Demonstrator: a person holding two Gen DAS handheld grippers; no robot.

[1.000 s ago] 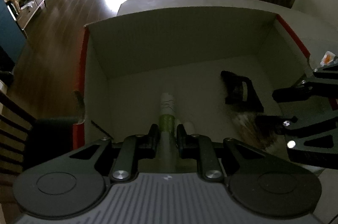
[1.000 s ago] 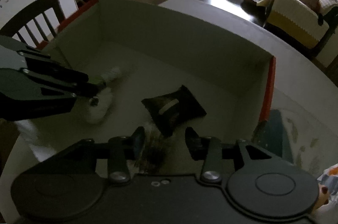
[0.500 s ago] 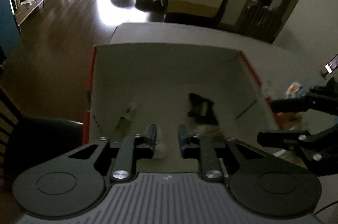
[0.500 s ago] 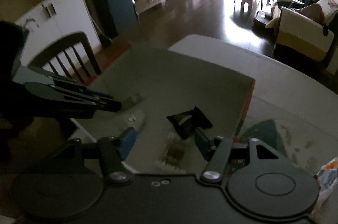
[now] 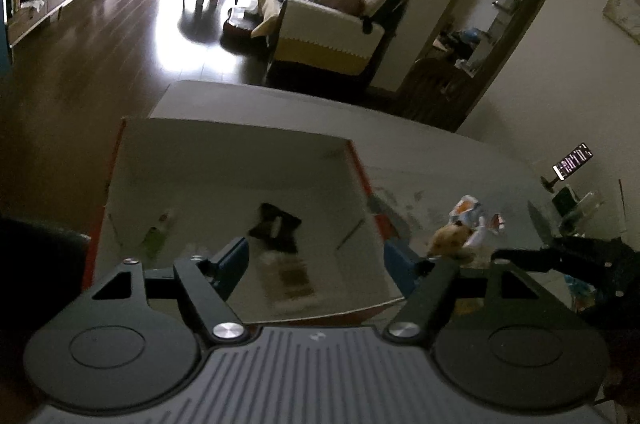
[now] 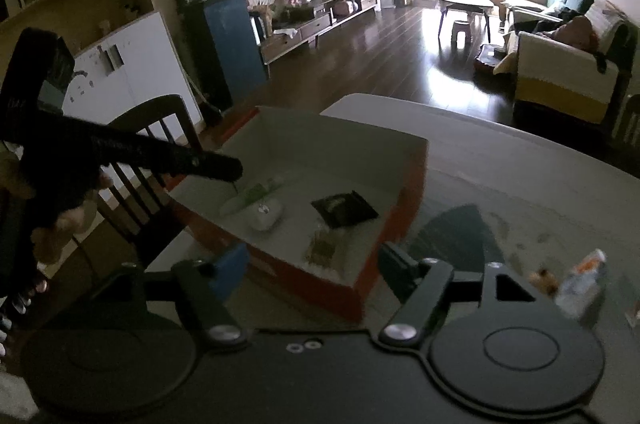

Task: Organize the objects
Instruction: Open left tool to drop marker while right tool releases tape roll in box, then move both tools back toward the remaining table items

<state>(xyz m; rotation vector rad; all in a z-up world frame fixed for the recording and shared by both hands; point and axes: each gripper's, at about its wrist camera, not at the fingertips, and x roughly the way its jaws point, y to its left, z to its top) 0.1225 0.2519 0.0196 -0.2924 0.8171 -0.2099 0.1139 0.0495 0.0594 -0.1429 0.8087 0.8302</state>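
The box point(image 6: 394, 220), red outside and pale inside, sits at the table's point(image 6: 520, 160) left edge and holds a green tube point(image 6: 256, 190) near its left wall, a white case point(image 6: 264, 216) beside the tube, a black pouch point(image 6: 344, 210) mid-floor and a blurred packet point(image 6: 322, 248) by the near wall, with bare floor toward the far wall. Right of the box lie a dark mat point(image 6: 456, 236) and snack packets point(image 5: 464, 228) on open tabletop. Both the left gripper point(image 5: 316, 264) and right gripper point(image 6: 308, 270) hover empty above the box's near edge, fingers spread wide.
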